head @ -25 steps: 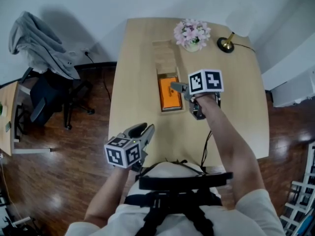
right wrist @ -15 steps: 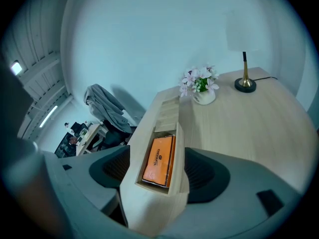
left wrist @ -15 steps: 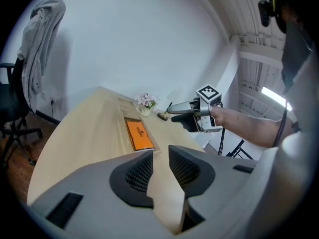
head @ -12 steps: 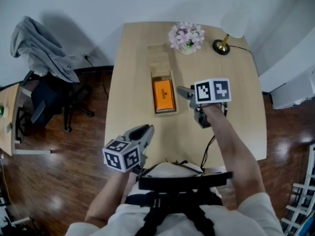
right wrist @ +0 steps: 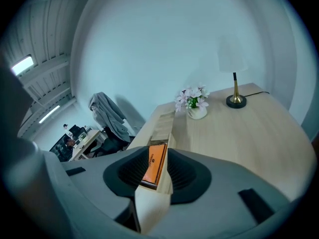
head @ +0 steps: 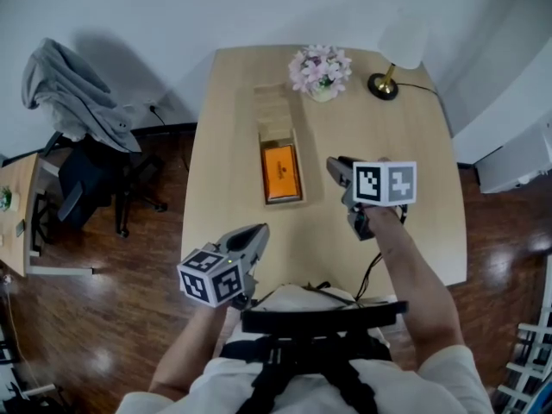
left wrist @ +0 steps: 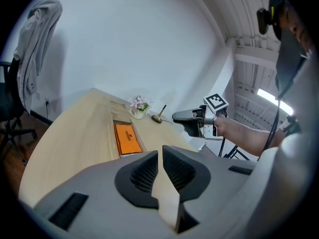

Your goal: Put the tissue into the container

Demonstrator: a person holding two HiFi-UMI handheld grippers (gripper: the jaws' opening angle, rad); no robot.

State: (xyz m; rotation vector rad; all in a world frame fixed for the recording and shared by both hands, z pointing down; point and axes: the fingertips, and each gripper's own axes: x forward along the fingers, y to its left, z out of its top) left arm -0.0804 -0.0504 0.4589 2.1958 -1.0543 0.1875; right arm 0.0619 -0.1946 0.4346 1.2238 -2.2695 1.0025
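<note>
Item: orange tissue pack (head: 280, 172). We found it lying flat in the near end of the long wooden container (head: 274, 110), on the table (head: 405, 145). Neither tool touched it.

Item: right gripper (head: 332, 164). We held it over bare tabletop, right of the container and apart from it. Its jaws were closing with a gap left, and nothing was between them.

Item: left gripper (head: 259, 231). We held it by the table's near edge. Its jaws were closing, all but together, and empty.

Handling note: we judged the placing done and the retreat in hand. To do it well, we would draw the right gripper straight back, clear of the container wall, and check that the pack sat level.

Change noted: a second earlier the right gripper stood at the container, just beside the pack, with its jaws wide. It had since come back towards us. The left gripper's jaws had also narrowed, though it had barely moved.
</note>
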